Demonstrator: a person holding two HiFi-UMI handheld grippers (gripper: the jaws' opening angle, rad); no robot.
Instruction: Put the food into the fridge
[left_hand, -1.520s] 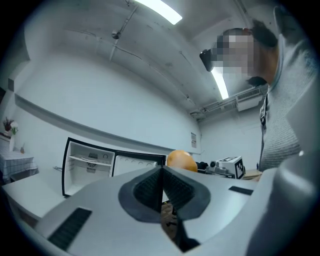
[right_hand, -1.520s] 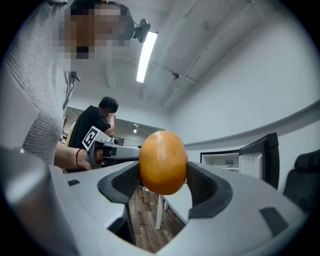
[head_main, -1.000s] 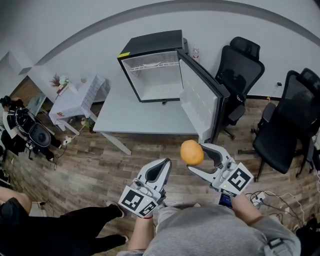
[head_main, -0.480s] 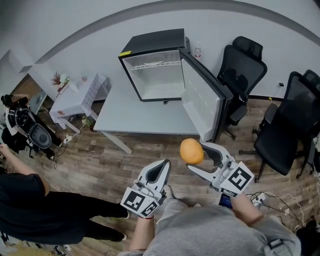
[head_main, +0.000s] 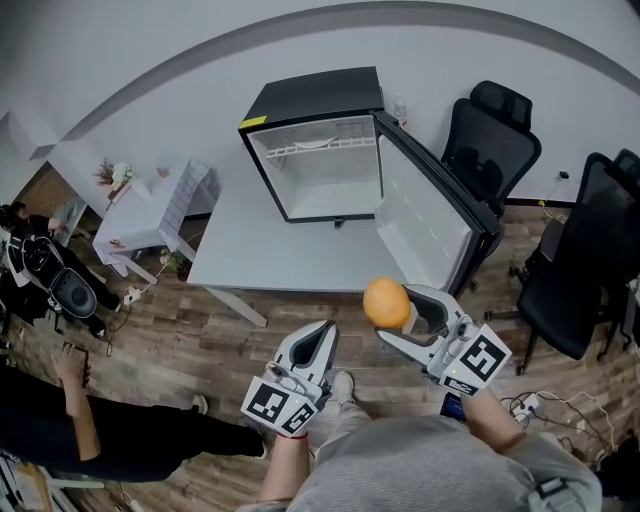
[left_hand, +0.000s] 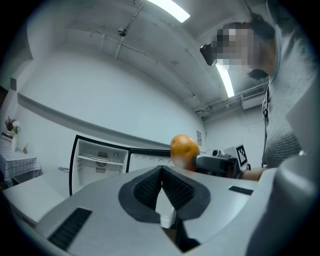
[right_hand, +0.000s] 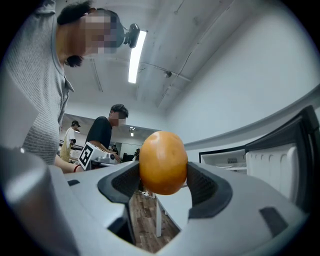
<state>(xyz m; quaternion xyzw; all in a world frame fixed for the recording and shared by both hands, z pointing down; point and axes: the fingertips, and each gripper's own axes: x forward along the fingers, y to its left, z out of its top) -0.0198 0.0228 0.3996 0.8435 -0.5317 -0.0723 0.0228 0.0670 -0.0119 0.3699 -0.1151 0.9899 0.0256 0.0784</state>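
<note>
1. Your right gripper (head_main: 400, 312) pinches the orange fruit (head_main: 386, 302) between its two pads. The fruit is up in the air in front of you, near the table's (head_main: 255, 245) front edge, not in the fridge (head_main: 318, 110) yet.
2. Your left gripper (head_main: 322, 335) is pressed tight together, with nothing in it.
3. In the right gripper view the fruit covers most of both pads, so you only see a bit of dark pad on each side.
4. In the left gripper view the gripper's own grey body cuts off the low part of the fridge.
5. The fridge door (head_main: 425, 215) is swung wide to the right. It hides the table's right end and part of the black chair (head_main: 500, 140) behind it.
6. Your grey shirt (head_main: 430, 465) fills the bottom of the head view and covers most of your arms.
7. A person (head_main: 100, 440) at the lower left is cut off by the picture's edge, so only an arm and dark clothes show.
8. The fridge sits at the far side of the table with its open side facing you, and a wire shelf (head_main: 310, 148) shows near its top.
9. The door's outer edge is close to the fruit, on its right.
10. A strip of wood floor (head_main: 190, 335) lies between you and the table.
11. A second black chair (head_main: 580, 270) stands farther right, apart from the door.
</note>
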